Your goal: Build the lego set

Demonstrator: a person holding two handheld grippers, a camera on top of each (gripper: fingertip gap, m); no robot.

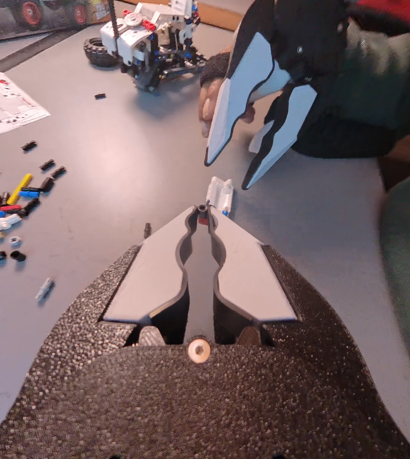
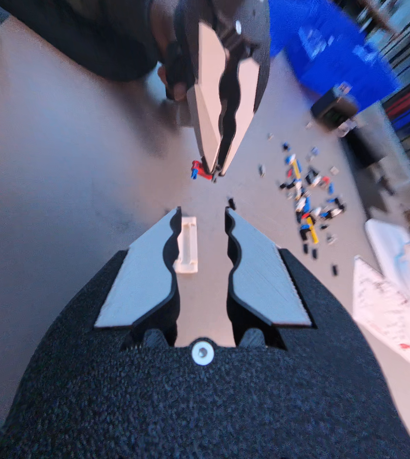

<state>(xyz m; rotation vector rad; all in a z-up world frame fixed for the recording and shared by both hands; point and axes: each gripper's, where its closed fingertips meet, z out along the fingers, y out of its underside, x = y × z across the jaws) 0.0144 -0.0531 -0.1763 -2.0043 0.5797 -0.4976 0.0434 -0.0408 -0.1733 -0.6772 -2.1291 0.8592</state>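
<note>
Presently the left claw (image 1: 202,211) pinches a small, light, rigid red-and-black plastic connector piece (image 1: 202,215); the right claw (image 2: 202,211), spread, straddles a stiff, slippery white plastic panel (image 2: 186,244), best gripped across its long edges.

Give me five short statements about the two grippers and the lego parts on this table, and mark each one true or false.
1. The left gripper is shut on a small red and black piece. True.
2. The right gripper is clamped on the white panel. False: its jaws are apart and empty, and the panel lies on the table below.
3. The loose small parts lie scattered on the table. True.
4. The partly built white vehicle is held in the right gripper. False: it stands on the table, far from both grippers.
5. An instruction sheet lies flat near the loose parts. True.
</note>
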